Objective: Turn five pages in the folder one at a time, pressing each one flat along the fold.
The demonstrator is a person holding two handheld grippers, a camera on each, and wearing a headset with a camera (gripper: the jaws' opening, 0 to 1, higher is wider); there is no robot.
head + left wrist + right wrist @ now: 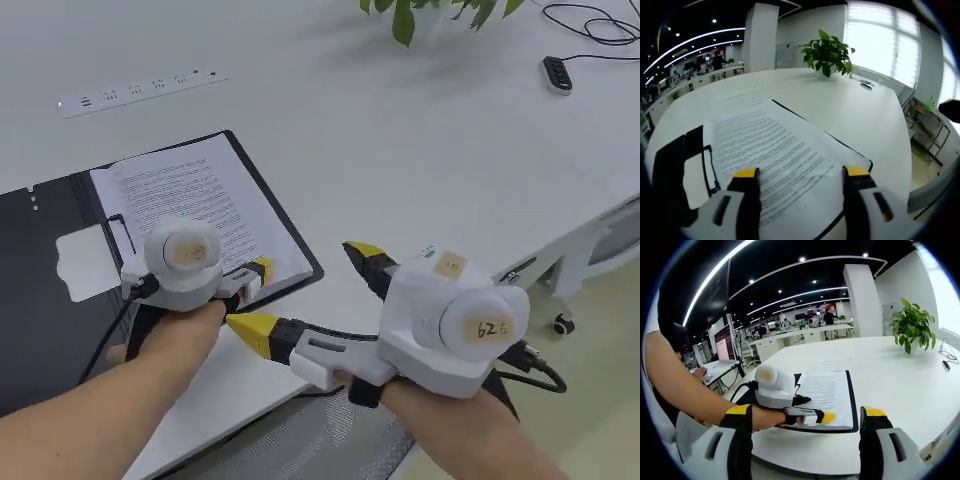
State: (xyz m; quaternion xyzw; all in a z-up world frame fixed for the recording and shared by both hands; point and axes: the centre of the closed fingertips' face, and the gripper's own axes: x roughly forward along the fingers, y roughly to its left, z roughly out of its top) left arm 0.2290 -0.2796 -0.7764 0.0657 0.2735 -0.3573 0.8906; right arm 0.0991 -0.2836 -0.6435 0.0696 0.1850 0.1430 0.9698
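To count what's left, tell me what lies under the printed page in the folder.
The black folder shows beneath the printed page, as a rim along its right and near edges. Whether more sheets lie under it is hidden by the page itself.

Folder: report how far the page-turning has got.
Done: the folder lies open. Its left half is black cover with a white card, so likely no page is turned yet. In hand: the left tongs, open, are at the lower edge of the printed page. The right tongs are open, holding nothing. Left: seemingly all five turns and presses.
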